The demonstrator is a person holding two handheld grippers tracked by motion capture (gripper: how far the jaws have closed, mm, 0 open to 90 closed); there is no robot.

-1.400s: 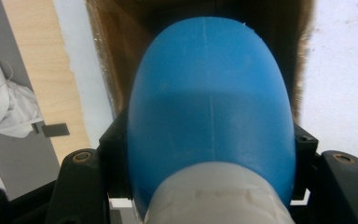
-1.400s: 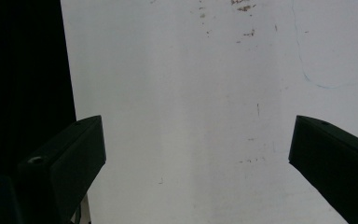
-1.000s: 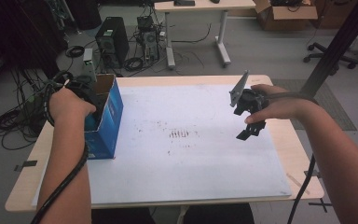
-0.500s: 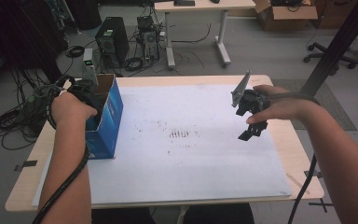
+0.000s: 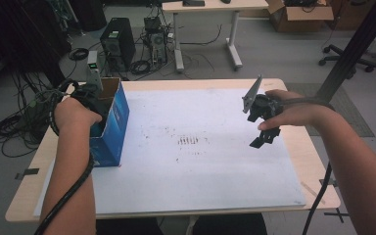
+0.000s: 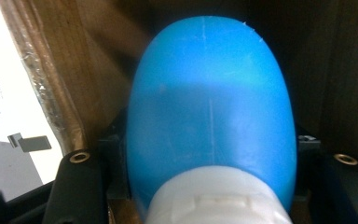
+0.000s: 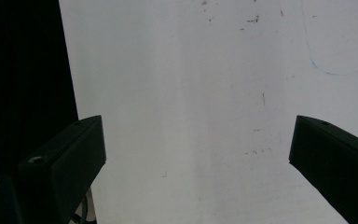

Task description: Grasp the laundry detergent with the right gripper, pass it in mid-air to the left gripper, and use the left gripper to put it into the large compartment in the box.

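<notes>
A blue bottle (image 6: 212,93) with a white cap (image 6: 219,205) lies between the jaws of my left gripper (image 6: 212,158), inside the blue cardboard box (image 5: 115,129). Those jaws have just been opening a little, and the bottle's sides still sit against the pads. In the high view the left gripper (image 5: 95,103) reaches down into the open top of the box at the table's left, mostly hidden by the hand. My right gripper (image 5: 266,138) hangs over the right part of the white sheet (image 5: 196,166), held still. Its jaws stand wide apart with nothing between them (image 7: 198,154).
The brown inner wall (image 6: 88,56) of the box stands close on the left of the bottle. Faint dark marks (image 5: 191,142) dot the middle of the sheet. A black post (image 5: 352,54) rises beyond the table's right side. Cables and computer cases (image 5: 120,44) lie on the floor behind.
</notes>
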